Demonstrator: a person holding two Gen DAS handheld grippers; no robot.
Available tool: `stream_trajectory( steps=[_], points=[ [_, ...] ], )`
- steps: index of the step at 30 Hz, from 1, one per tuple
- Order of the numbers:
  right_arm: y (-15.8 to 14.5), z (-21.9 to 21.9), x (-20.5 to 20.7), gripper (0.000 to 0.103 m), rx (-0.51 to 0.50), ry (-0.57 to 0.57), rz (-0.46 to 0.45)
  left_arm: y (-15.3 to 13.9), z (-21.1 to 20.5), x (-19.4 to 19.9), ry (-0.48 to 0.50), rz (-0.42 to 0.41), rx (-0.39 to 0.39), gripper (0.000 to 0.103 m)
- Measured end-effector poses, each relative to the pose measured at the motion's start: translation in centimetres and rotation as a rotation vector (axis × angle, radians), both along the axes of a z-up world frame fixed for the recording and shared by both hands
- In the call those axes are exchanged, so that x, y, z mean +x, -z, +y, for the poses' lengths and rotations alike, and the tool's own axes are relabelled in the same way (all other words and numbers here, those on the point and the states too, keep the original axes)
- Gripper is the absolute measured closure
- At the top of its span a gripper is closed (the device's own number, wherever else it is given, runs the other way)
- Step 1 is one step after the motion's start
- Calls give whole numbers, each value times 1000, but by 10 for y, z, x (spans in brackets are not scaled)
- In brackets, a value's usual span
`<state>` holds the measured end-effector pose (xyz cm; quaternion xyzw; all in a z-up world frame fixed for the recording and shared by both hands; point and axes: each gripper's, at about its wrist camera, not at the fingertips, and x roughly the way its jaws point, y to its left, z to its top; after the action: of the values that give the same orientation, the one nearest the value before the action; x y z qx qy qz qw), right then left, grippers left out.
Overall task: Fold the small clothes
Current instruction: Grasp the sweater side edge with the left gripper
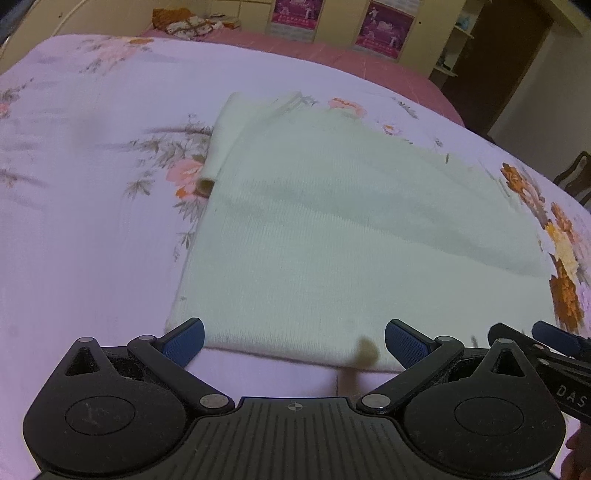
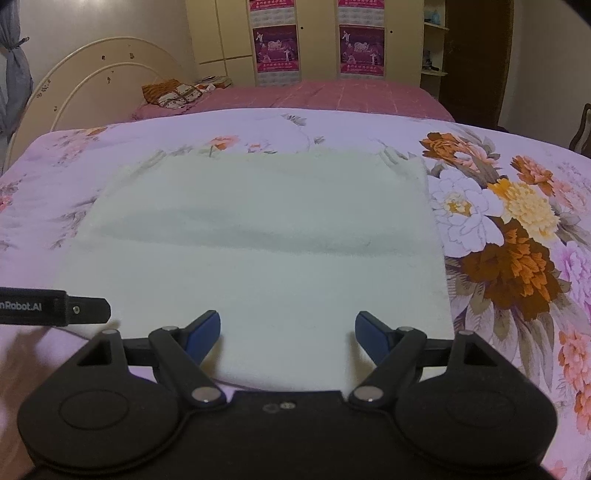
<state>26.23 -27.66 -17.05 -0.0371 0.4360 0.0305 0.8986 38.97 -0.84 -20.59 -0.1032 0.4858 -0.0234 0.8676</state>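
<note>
a floral lilac bedspread (image 2: 517, 229) is filling both views, with a pink bed (image 2: 332, 96) and cream wardrobes (image 2: 229, 29) lying along the top of the frame. a pale folded garment (image 1: 332, 236) is lying flat at centre frame. the left gripper (image 1: 294, 343) is hovering level at its near edge, jaws standing wide apart. the right gripper (image 2: 287, 336) is hovering likewise, jaws spread, holding nothing.
</note>
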Motion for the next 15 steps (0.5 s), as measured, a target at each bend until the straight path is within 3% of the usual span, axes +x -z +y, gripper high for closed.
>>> stream_trajectory(
  steps=[7,13,15],
  points=[
    [0,2,1,24,2,-24,-2,7,11,-16,-26,49,-105,0],
    [0,1,6,24,4,-37,-13,13,25,-23,-108,15,-223,0],
    [2,1,8,24,5,-39,-11,16,26,-21,-132,-6,-297,0]
  ],
)
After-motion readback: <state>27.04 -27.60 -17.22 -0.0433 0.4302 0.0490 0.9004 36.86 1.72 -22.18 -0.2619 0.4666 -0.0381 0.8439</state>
